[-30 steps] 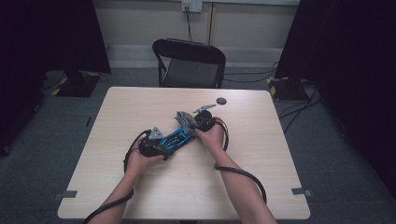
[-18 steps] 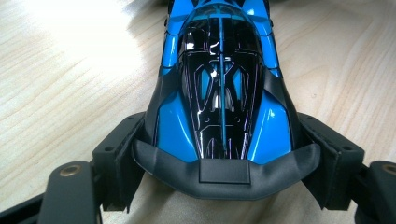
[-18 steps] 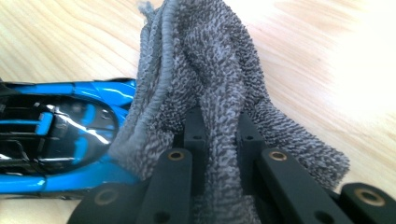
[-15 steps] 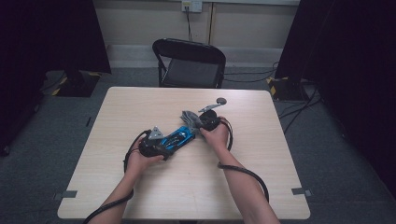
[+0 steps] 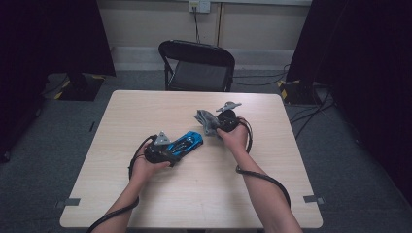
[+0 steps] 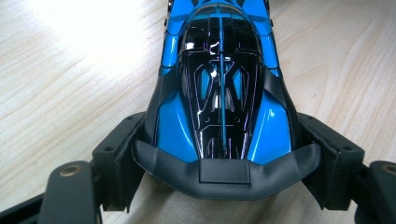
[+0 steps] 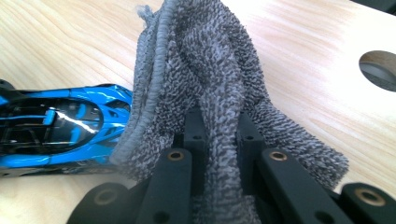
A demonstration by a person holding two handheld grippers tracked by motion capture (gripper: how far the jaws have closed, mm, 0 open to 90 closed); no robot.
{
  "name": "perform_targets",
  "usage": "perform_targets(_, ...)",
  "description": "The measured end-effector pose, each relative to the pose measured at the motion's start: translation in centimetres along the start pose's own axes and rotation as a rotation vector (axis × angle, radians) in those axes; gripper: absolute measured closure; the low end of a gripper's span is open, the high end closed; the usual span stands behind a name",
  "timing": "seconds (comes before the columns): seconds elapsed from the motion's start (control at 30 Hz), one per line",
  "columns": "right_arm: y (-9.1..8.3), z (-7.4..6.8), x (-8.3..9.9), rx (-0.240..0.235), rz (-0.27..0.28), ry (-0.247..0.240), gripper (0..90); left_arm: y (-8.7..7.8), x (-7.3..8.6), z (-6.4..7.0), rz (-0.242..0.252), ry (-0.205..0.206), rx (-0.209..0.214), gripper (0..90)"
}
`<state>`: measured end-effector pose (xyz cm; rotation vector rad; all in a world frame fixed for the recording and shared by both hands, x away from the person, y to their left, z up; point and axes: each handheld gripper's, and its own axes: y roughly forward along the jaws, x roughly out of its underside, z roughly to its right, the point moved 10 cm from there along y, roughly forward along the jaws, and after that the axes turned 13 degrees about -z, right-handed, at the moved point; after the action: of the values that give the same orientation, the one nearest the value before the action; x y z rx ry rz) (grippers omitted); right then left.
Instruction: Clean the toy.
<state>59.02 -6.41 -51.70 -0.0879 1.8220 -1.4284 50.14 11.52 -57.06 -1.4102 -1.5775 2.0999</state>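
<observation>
A blue and black toy car (image 5: 185,143) (image 6: 219,84) (image 7: 60,128) lies on the light wooden table (image 5: 160,111). My left gripper (image 5: 167,151) (image 6: 224,154) is shut on the car's rear end, one jaw on each side. My right gripper (image 5: 214,127) (image 7: 219,140) is shut on a grey terry cloth (image 5: 205,121) (image 7: 201,79). The cloth hangs just beyond the car's far end, slightly off it; in the right gripper view its folds cover the jaw tips.
A black folding chair (image 5: 197,65) stands behind the table's far edge. A round hole (image 7: 380,70) opens in the tabletop near the right gripper. Cables trail from both grippers along the person's forearms (image 5: 262,189). Dark curtains flank the room.
The right gripper has lifted the grey cloth away from the car toward the far right. The left gripper still holds the car in place.
</observation>
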Motion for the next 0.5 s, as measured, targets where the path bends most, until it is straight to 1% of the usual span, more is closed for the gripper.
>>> perform_targets(0.1,-0.8,-0.2,-0.1,-0.005,0.012,-0.007,79.8,0.0,0.0,0.0,0.000,0.000,0.000,24.2)
perform_targets(0.2,-1.5,-0.9,-0.3,-0.020,0.023,-0.019,79.9,0.0,0.0,0.0,0.000,0.000,0.000,24.2)
perform_targets(0.3,-2.1,-1.8,-0.7,-0.034,0.035,-0.042,79.8,0.0,0.0,0.0,0.000,0.001,0.000,24.3)
perform_targets(0.37,-2.4,-2.7,-0.9,-0.051,0.044,-0.057,79.8,0.0,0.0,0.0,0.000,0.001,0.000,24.2)
perform_targets(0.5,-2.5,-4.4,-1.1,-0.076,0.051,-0.084,79.8,0.0,0.0,0.0,0.000,-0.001,0.001,24.2)
